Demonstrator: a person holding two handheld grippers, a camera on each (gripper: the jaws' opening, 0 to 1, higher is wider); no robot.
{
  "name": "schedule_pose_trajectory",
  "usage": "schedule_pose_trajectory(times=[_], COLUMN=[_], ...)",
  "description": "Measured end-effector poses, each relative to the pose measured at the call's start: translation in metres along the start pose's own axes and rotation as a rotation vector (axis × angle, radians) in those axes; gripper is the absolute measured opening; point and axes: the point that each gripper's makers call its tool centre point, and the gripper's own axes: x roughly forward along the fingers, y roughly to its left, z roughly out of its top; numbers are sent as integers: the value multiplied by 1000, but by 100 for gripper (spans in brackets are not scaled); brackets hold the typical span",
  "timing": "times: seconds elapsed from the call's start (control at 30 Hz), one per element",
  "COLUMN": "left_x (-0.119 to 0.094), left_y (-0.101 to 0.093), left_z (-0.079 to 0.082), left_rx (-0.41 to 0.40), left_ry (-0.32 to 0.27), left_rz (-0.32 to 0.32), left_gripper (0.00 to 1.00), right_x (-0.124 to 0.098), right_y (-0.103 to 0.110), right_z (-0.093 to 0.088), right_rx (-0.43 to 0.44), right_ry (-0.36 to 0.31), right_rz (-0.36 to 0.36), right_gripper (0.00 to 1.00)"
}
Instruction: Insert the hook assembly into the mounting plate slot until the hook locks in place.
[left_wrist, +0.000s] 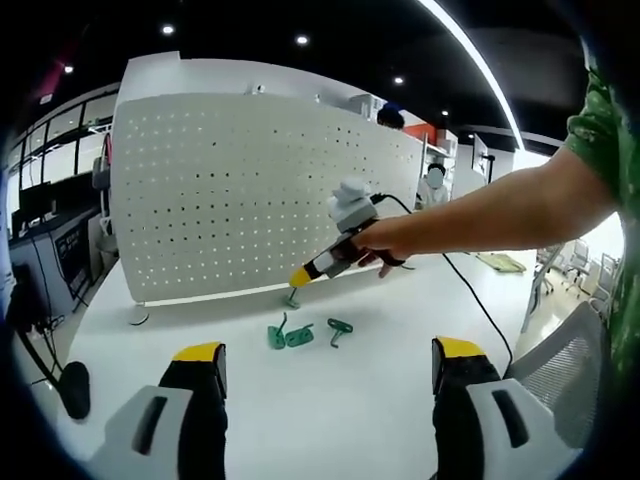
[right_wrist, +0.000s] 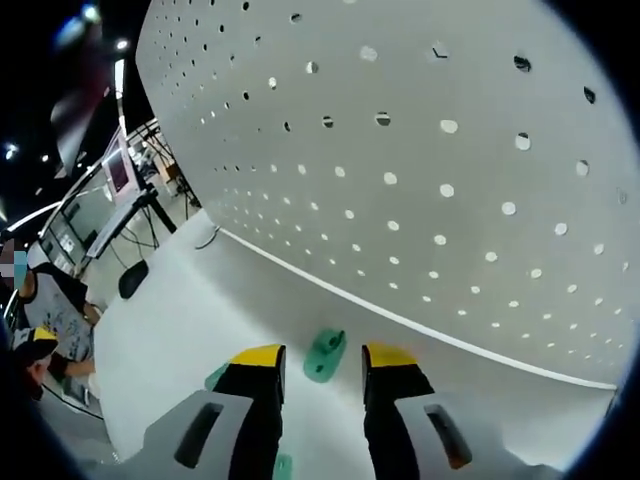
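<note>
The left hand-held gripper (left_wrist: 326, 365) rose from the bottom of the left gripper view with its yellow-tipped jaws set wide and nothing between them, hanging above the near part of the white counter (left_wrist: 400, 330). Beyond it, the right hand-held gripper (left_wrist: 300, 277), carried by a person's hand (left_wrist: 385, 240), reached down toward the foot of the upright pegboard (left_wrist: 230, 190) along the counter's far edge. A small green hook (left_wrist: 294, 297) sat right at its yellow tip; whether the jaws had closed on it could not be told here. Two more green hook pieces lay loose on the counter: one (left_wrist: 288, 335) near the middle, possibly two parts touching, and another (left_wrist: 339, 329) just beside it. No hook appeared seated in the pegboard, so by my judgement the insertion was not yet done.

In the right gripper view, the right hand-held gripper (right_wrist: 322, 362) pointed at the base of the pegboard (right_wrist: 430, 170), its jaws set narrow. A green hook (right_wrist: 325, 355) stood between the tips, close to the board's bottom edge, yet a gap seemed to remain on either side, so a firm grip could not be confirmed. Further green bits showed beside the left jaw (right_wrist: 215, 377) and lower down (right_wrist: 284, 466). What remained, I judged, was securing the hook, lifting it to a hole and pressing until it locked.
</note>
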Motion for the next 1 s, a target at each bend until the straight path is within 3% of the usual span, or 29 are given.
schedule_pose_trajectory(times=[0.3,1.0], left_x=[0,0], left_y=[2,1], left_z=[0,-3], left_rx=[32,24], left_ry=[18,26], left_rz=[7,-3], left_gripper=[86,86], right_x=[7,21], right_y=[-3,-6], right_z=[-3,-9], right_rx=[8,19], right_ry=[25,57], right_rz=[-7,-29], right_gripper=[27,21])
